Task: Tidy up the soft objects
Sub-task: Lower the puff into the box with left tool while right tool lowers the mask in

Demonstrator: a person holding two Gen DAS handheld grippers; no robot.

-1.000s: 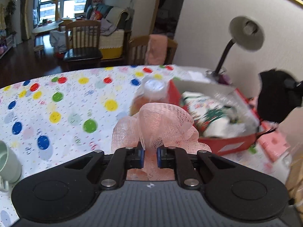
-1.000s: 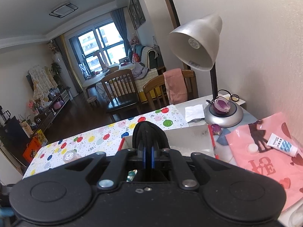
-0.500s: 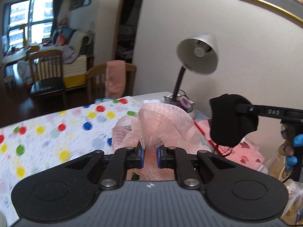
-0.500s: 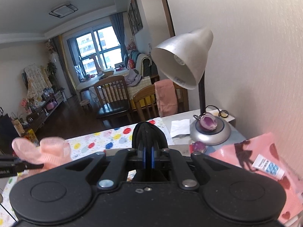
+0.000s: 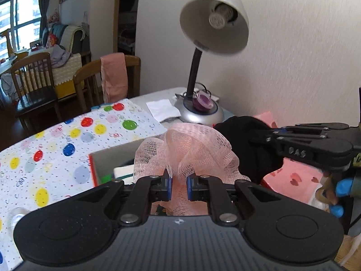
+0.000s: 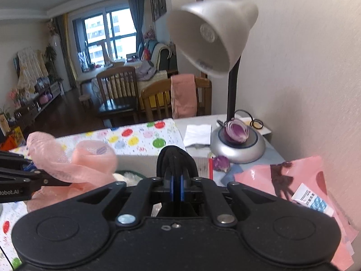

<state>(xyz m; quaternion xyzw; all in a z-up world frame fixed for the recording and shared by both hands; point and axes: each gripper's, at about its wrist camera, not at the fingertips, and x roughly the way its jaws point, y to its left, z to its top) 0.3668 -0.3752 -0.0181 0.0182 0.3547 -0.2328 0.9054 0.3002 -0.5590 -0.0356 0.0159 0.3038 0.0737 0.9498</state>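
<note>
My left gripper [image 5: 178,186] is shut on a pink mesh bath pouf [image 5: 187,149] and holds it above an open red box [image 5: 92,169] on the table. My right gripper [image 6: 176,188] is shut on a black soft cloth [image 6: 173,160] and holds it in the air beside the pouf. The pouf also shows at the left of the right wrist view [image 6: 74,164], and the black cloth shows right of the pouf in the left wrist view [image 5: 250,144]. The box holds white and green packets, mostly hidden.
A silver desk lamp [image 5: 214,27] stands close ahead by the wall, with a cut purple onion [image 6: 237,131] on its base. A pink heart-print bag [image 6: 284,180] with a white tube lies right. A polka-dot tablecloth [image 5: 56,149] covers the table's left. Wooden chairs [image 5: 108,79] stand behind.
My left gripper has swung right with the pouf, from over the tablecloth to over the red box beside the black cloth. The right gripper has moved closer to the lamp.
</note>
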